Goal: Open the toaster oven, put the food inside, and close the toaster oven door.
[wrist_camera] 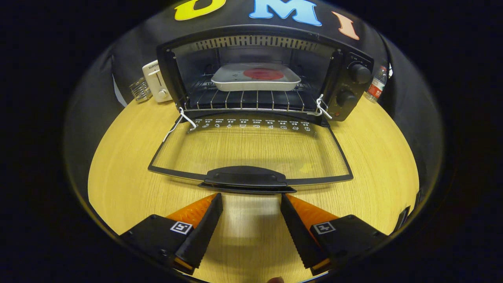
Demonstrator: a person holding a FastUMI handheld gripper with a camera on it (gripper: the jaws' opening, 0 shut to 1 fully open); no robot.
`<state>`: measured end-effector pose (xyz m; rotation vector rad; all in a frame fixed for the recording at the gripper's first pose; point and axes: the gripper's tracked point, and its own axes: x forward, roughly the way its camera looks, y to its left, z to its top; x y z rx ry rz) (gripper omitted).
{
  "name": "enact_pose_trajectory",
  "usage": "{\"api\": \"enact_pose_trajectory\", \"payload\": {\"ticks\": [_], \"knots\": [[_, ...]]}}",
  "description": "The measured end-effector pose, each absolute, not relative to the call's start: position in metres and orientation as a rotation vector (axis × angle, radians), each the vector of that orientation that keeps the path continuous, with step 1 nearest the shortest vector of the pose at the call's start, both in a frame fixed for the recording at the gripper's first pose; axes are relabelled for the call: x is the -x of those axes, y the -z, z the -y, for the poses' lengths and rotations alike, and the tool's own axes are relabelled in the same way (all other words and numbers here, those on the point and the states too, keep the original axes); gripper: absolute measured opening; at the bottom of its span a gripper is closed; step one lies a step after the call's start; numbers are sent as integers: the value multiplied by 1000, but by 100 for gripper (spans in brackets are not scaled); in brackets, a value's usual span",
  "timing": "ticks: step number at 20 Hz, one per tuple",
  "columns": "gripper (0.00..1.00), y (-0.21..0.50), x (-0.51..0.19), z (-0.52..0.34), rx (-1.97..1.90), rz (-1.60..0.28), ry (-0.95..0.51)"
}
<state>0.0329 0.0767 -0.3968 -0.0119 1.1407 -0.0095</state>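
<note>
A wooden table (118,184) carries the whole scene. On it, beyond the fingers, stands the black toaster oven (267,74), its cavity open. Its glass door (251,151) is folded all the way down and lies flat toward the gripper, with the dark door handle (245,179) at the near edge, just ahead of the fingertips. Inside the oven, a pale square tray (255,80) rests on the wire rack (251,100), and a round red piece of food (263,73) lies in the tray. Two knobs (359,72) sit on the oven's right panel. A white pop-up toaster (156,80) stands to the oven's left, with a small wire holder (140,90) beside it. A plastic bottle (378,84) stands to the oven's right. The gripper (251,200) hangs over the table with its fingers spread apart, holding nothing.
</note>
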Motion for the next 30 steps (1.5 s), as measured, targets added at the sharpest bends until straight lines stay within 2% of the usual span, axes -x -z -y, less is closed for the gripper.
{"api": "enact_pose_trajectory", "payload": {"ticks": [4,23,30], "knots": [[96,390,-32,-77,8,-1122,9],[96,301,-58,-78,54,-813,-1],[97,252,-78,-74,108,-627,-14]]}}
